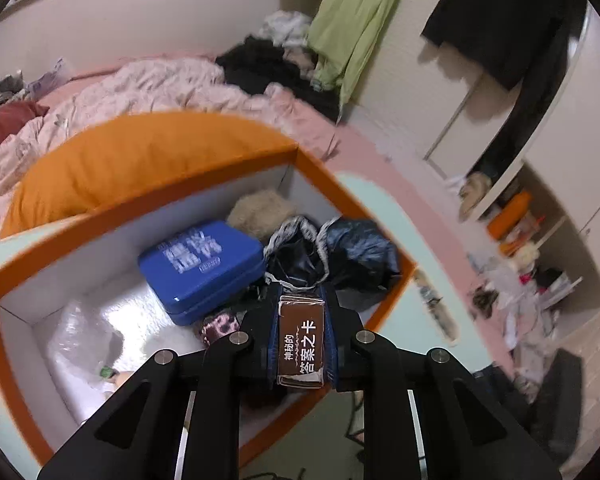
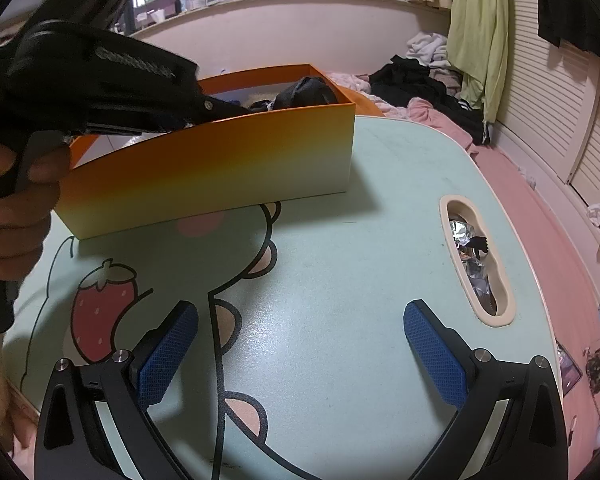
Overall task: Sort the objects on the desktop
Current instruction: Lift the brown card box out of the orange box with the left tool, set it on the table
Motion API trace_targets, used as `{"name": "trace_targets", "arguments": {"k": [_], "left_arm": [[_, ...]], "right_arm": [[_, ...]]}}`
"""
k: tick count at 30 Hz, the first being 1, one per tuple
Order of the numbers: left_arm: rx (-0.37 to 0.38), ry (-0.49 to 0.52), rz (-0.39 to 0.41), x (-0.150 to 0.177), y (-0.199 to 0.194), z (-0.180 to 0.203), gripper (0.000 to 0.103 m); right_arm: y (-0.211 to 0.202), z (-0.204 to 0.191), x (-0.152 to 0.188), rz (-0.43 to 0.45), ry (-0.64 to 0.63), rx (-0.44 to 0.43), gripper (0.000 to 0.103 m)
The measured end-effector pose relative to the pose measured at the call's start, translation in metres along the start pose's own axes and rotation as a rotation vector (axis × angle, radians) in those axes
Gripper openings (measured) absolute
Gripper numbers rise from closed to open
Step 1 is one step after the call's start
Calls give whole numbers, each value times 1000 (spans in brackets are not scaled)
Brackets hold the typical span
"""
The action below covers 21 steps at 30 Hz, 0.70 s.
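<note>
Inspection finds the left gripper (image 1: 301,344) clamped on a small brown card box with white Chinese lettering (image 1: 301,346), held over the near side of the open orange cardboard box with white lining (image 1: 328,188). Inside that box lie a blue rectangular tin (image 1: 202,270), dark crumpled cloth (image 1: 356,254) at its far right corner, a tan fluffy item (image 1: 260,210) beyond the tin, and clear plastic wrap (image 1: 80,336) at the left end. The right gripper (image 2: 300,354) stands with jaws wide apart and nothing between them (blue textured pads (image 2: 168,356) visible), above the pale green cartoon-printed tabletop (image 2: 380,184), in front of the orange box (image 2: 220,168).
</note>
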State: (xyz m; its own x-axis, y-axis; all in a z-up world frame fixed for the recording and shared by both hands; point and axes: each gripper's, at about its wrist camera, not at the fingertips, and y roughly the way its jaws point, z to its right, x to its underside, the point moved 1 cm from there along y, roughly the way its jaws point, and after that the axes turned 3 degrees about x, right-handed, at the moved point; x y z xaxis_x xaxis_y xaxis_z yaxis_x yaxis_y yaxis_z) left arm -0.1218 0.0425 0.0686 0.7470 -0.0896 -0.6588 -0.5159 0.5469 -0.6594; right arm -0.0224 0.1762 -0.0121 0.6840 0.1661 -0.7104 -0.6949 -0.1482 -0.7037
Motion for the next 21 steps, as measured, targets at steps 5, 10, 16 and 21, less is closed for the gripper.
{"name": "trace_targets", "arguments": {"k": [5, 10, 16, 21], "left_arm": [[69, 37, 164, 1, -68, 29, 19], [103, 77, 174, 41, -92, 45, 19], [31, 39, 79, 89, -42, 24, 20], [-92, 9, 89, 107, -32, 9, 49]], "right_arm": [[-1, 1, 0, 0, 1, -1, 103], [-2, 2, 0, 1, 1, -2, 103], [-3, 4, 0, 1, 1, -3, 103], [-4, 3, 0, 2, 2, -5, 103]]}}
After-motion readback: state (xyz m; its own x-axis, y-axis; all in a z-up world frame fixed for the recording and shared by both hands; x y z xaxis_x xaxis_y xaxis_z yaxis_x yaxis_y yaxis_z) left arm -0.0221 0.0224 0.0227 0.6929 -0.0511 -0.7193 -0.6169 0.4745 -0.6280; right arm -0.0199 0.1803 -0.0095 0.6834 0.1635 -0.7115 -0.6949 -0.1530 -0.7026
